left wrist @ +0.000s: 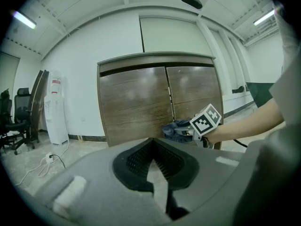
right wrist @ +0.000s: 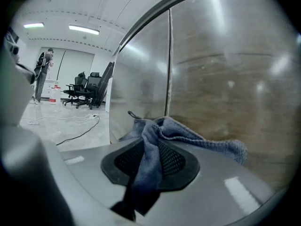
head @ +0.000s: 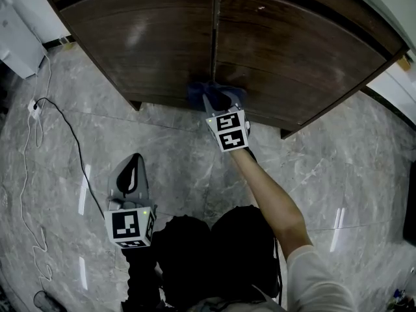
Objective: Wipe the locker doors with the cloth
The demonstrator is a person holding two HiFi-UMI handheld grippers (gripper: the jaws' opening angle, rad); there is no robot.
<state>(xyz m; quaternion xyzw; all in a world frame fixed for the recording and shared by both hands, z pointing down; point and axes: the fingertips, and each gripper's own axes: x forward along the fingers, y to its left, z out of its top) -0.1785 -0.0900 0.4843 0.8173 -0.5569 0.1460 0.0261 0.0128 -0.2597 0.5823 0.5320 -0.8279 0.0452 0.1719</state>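
locker doors (right wrist: 221, 79): upper and right parts ran past your right gripper view's edge | cloth (head: 218, 95): covered your right gripper (head: 218, 101) tips in head view; lower end vanished between the jaws | distant person (right wrist: 43, 74): too small to make out

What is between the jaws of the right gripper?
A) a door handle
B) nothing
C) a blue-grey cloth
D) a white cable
C: the right gripper is shut on a blue-grey cloth, whose loose end hangs out against the locker doors.
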